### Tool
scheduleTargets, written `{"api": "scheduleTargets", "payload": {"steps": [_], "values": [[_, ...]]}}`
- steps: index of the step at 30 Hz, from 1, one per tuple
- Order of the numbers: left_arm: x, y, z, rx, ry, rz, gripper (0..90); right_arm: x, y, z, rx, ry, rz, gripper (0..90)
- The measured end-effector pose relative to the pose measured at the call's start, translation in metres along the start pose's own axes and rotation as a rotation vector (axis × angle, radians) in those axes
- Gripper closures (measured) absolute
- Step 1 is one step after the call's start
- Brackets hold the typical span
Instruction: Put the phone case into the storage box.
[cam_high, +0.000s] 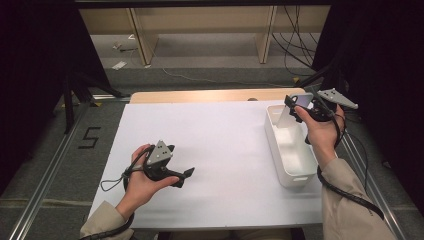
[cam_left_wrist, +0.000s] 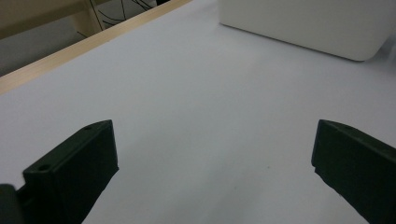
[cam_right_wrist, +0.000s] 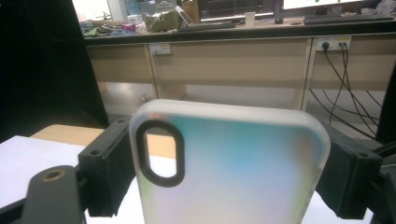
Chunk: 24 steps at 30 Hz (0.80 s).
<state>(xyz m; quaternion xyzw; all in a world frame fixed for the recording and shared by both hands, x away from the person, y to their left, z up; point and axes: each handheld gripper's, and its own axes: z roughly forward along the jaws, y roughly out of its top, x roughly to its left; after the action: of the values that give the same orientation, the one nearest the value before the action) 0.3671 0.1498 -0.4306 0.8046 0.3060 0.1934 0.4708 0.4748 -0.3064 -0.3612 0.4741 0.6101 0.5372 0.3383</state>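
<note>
1. Right claw (cam_high: 296, 106) clamped on the 2 long edges of a translucent phone case (cam_right_wrist: 229, 163), held above the far end of the white bin (cam_high: 280, 152).
2. Case upright between the jaws, oval camera cutout at upper left in the right gripper view.
3. Left claw (cam_high: 186, 175) wide apart, holding nothing, low over the bare white surface (cam_high: 220, 150), well apart from the bin.

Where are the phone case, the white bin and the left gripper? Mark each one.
phone case (cam_right_wrist: 233, 172): right gripper view, middle of its frosted back.
white bin (cam_high: 287, 176): high view, its near wall.
left gripper (cam_left_wrist: 212, 182): left gripper view, gap midway between its open jaws.
</note>
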Motion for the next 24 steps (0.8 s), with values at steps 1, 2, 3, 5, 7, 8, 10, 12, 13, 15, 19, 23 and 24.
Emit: {"api": "scheduleTargets", "payload": {"steps": [1, 2, 3, 5, 7, 8, 10, 12, 13, 15, 19, 23, 24], "values": [[0.0000, 0.0000, 0.0000, 0.000, -0.001, 0.000, 0.0, -0.0002, 0.0001, 0.0004, -0.002, 0.001, 0.002, 18.4], [0.0000, -0.0001, 0.0001, 0.000, -0.001, 0.000, 0.0, -0.0003, 0.0001, 0.0006, -0.001, 0.001, 0.001, 18.4], [0.0000, 0.0000, 0.0000, 0.000, -0.001, 0.001, 0.0, -0.0004, 0.0002, 0.0011, -0.002, 0.001, 0.000, 18.4], [0.0000, 0.0001, 0.0000, 0.000, 0.000, 0.000, 0.0, -0.0007, 0.0003, 0.0020, -0.001, 0.002, -0.002, 18.4], [0.0001, 0.0000, 0.0000, 0.001, 0.001, 0.000, 0.0, -0.0006, 0.0003, 0.0029, -0.001, 0.002, -0.003, 18.4], [0.0001, 0.0000, 0.0000, 0.000, 0.000, -0.001, 0.0, -0.0004, 0.0005, 0.0031, 0.003, 0.001, -0.001, 18.4], [0.0002, -0.0001, 0.0001, 0.001, 0.000, -0.001, 0.0, -0.0006, 0.0006, 0.0042, 0.001, 0.001, -0.006, 18.4], [0.0002, -0.0001, 0.0000, 0.000, 0.000, -0.001, 0.0, -0.0004, 0.0008, 0.0050, 0.000, 0.003, -0.003, 18.4], [0.0003, -0.0001, 0.0000, 0.000, 0.000, -0.002, 0.0, -0.0004, 0.0008, 0.0055, -0.002, 0.003, -0.004, 18.4], [0.0003, -0.0001, 0.0001, 0.000, 0.000, -0.001, 0.0, -0.0004, 0.0010, 0.0063, 0.000, 0.001, -0.008, 18.4], [0.0003, 0.0000, -0.0001, 0.000, 0.000, -0.001, 0.0, -0.0005, 0.0015, 0.0075, 0.004, -0.001, -0.007, 18.4], [0.0003, -0.0001, -0.0001, 0.001, 0.000, -0.001, 0.0, -0.0011, 0.0018, 0.0086, 0.003, -0.002, -0.009, 18.4], [0.0004, -0.0001, -0.0001, 0.000, 0.000, -0.001, 0.0, -0.0014, 0.0018, 0.0089, 0.003, -0.002, -0.010, 18.4]]}}
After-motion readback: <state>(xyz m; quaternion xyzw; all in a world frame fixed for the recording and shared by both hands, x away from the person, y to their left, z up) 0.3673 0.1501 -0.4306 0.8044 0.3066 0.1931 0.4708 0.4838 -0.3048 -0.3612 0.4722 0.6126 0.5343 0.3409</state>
